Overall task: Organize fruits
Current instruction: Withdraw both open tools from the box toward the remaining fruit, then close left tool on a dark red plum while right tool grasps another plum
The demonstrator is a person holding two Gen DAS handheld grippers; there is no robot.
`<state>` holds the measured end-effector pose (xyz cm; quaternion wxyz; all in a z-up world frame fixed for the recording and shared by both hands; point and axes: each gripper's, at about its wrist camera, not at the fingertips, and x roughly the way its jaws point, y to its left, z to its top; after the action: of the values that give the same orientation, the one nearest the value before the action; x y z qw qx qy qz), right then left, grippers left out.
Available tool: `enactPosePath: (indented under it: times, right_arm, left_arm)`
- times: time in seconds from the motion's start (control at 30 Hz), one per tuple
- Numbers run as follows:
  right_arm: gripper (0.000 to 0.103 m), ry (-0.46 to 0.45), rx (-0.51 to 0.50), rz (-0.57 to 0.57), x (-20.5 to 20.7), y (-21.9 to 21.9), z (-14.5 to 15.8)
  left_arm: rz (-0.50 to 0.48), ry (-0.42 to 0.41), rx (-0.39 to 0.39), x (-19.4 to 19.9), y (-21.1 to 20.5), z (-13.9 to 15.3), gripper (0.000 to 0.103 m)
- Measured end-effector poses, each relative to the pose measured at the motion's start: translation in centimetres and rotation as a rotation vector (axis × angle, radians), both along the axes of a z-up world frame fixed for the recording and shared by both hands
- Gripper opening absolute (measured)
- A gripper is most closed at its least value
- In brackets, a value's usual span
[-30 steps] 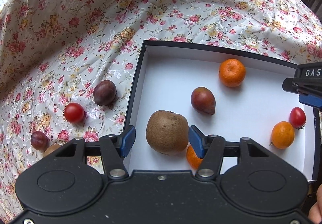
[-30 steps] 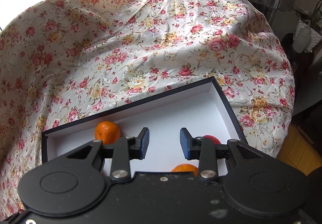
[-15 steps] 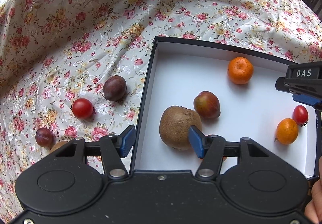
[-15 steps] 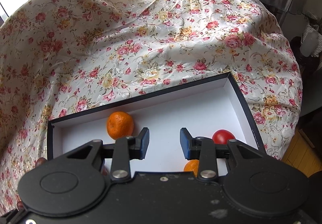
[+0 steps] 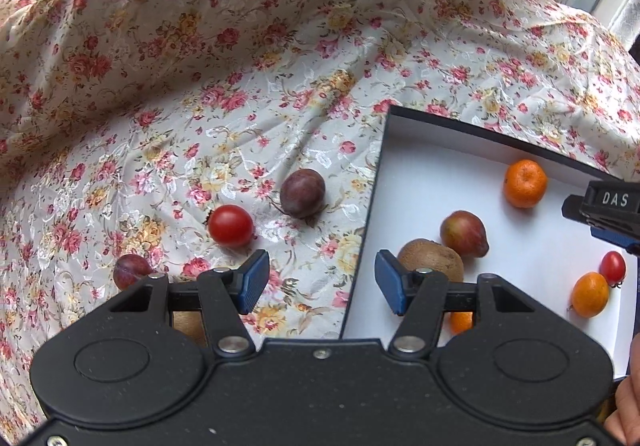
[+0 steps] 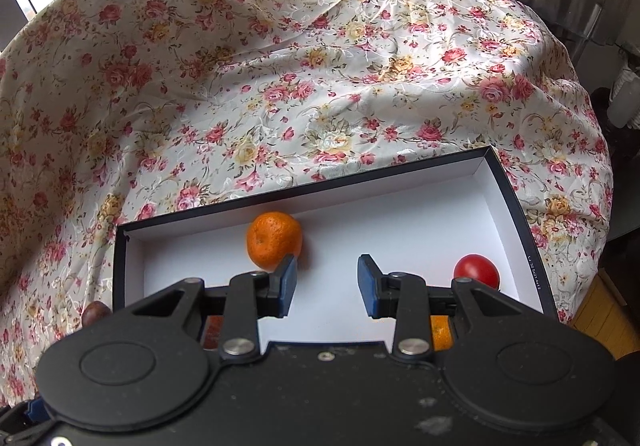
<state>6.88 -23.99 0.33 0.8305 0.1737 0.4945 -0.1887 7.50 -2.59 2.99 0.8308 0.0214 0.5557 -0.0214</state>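
Tomato (image 5: pixel 230 226) just ahead-left of empty L jaws.

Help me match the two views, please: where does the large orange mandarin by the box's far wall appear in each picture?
Left wrist view: the mandarin sits right of centre, against the far wall of the box, ahead of the right gripper.
Right wrist view: the same mandarin is just below centre, left of the middle, by the far wall, partly behind the gripper's left finger.
Shared landmark: the black-rimmed white box on the floral cloth.
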Motion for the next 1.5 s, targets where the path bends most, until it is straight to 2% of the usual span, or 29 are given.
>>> enactPosePath:
  times: [0.2, 0.37, 0.43, 0.67, 0.93, 1.03, 1.13, 1.27, 1.5]
  right_arm:
    - [0.036, -0.025, 0.004, 0.016, 0.1, 1.2, 0.3]
    - [0.037, -0.05, 0.014, 0.047, 0.5, 2.9, 0.6]
    - [0.036, -0.063, 0.017, 0.065, 0.7, 3.8, 0.7]
    - [0.037, -0.114, 0.034, 0.205, 1.7, 9.4, 1.2]
    - [0.037, -0.17, 0.091, 0.394, 2.0, 16.5, 1.5]
    - [0.037, -0.167, 0.138, 0.392, 2.5, 17.9, 0.8]
    - [0.037, -0.138, 0.166, 0.361, 3.2, 18.9, -0.1]
    - [0.037, -0.099, 0.104, 0.298, 4.1, 19.5, -1.3]
    - [0.037, -0.03, 0.056, 0.298, 5.5, 19.9, -3.6]
  left_arm:
    - [0.249, -0.043, -0.001, 1.4, 6.8, 0.6, 0.063]
    - [0.474, 0.005, -0.051, 1.4, 13.0, -0.6, 0.063]
    - [0.507, 0.028, -0.057, 1.3, 14.4, -1.2, 0.063]
    - [0.515, 0.056, -0.024, 0.8, 17.7, -2.6, 0.063]
    - [0.462, 0.058, -0.056, 0.4, 19.2, -3.8, 0.063]
    - [0.451, 0.058, -0.048, 0.2, 19.4, -4.2, 0.063]
    - [0.45, 0.065, -0.075, 0.0, 20.1, -4.2, 0.063]
    - [0.465, 0.077, -0.08, -0.2, 21.2, -4.5, 0.063]
    - [0.477, 0.07, -0.096, -0.3, 22.3, -4.3, 0.063]
